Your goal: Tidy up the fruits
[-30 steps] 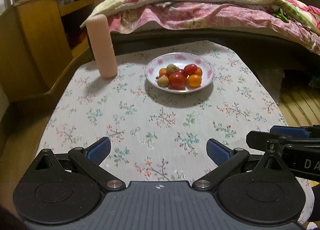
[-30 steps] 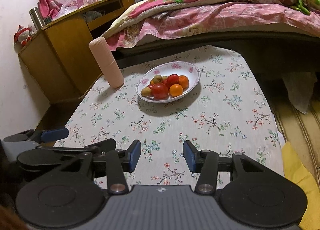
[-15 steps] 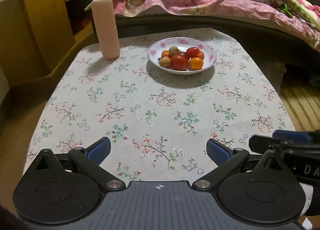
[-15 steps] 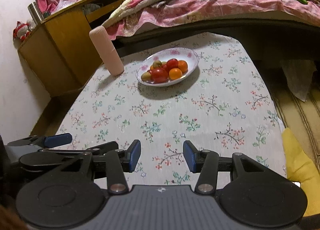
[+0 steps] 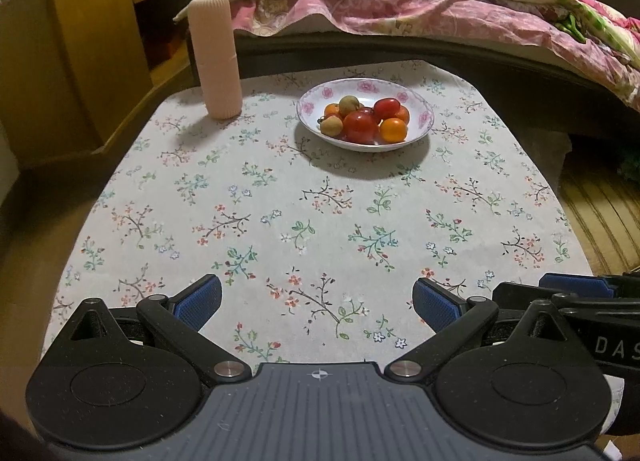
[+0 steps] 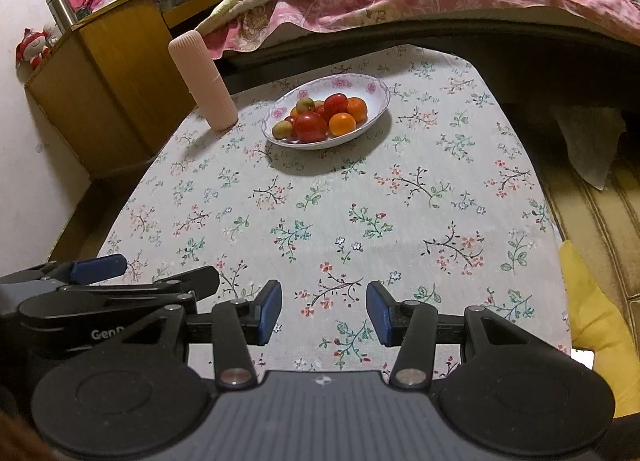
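Fruit: tomatoes (image 5: 361, 126), oranges (image 5: 393, 130) and small brownish fruits, all in floral bowl (image 5: 424, 117), far table end. Left gripper (image 5: 317, 301): wide, empty. Right gripper (image 6: 324, 313): narrower, empty. Judged complete or unstarted.

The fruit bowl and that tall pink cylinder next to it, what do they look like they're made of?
The fruit bowl looks like glazed ceramic or porcelain, though melamine is possible: glossy white with pink flowers printed around the rim. The tall pink cylinder looks like matte plastic or silicone: fine vertical ribs, no shine, and a faint seam partway down suggesting a cap. I can't tell which.
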A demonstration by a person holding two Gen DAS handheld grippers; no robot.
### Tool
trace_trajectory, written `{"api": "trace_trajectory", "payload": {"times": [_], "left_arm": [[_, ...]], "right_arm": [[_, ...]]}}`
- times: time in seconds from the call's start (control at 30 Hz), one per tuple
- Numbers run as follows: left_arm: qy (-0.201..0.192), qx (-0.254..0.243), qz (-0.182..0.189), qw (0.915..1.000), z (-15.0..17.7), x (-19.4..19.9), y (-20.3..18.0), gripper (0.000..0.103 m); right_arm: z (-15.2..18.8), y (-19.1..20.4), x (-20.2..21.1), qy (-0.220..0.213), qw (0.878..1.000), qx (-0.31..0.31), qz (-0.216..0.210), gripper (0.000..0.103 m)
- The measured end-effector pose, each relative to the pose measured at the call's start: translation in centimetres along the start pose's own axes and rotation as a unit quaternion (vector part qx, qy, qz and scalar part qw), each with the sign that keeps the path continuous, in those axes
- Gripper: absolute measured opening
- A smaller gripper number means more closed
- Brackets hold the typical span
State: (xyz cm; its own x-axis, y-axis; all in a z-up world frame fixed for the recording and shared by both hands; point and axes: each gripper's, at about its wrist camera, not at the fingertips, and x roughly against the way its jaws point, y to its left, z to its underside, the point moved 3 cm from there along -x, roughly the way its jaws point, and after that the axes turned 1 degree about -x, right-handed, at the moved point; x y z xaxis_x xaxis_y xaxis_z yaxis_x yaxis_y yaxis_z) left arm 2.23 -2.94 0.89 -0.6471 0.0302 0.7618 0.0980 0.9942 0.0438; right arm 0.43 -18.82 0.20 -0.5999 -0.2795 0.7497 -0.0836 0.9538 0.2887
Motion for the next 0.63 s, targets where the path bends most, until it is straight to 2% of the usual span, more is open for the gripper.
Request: {"api": "trace_trajectory", "payload": {"times": [0.63], "left_arm": [[-0.013,-0.017,-0.015,0.9997,-0.02,0.05,-0.18,0.103]], "right_arm": [[0.15,-0.04,-0.38,0.005,1.0,-0.003,0.0,0.049]]}}
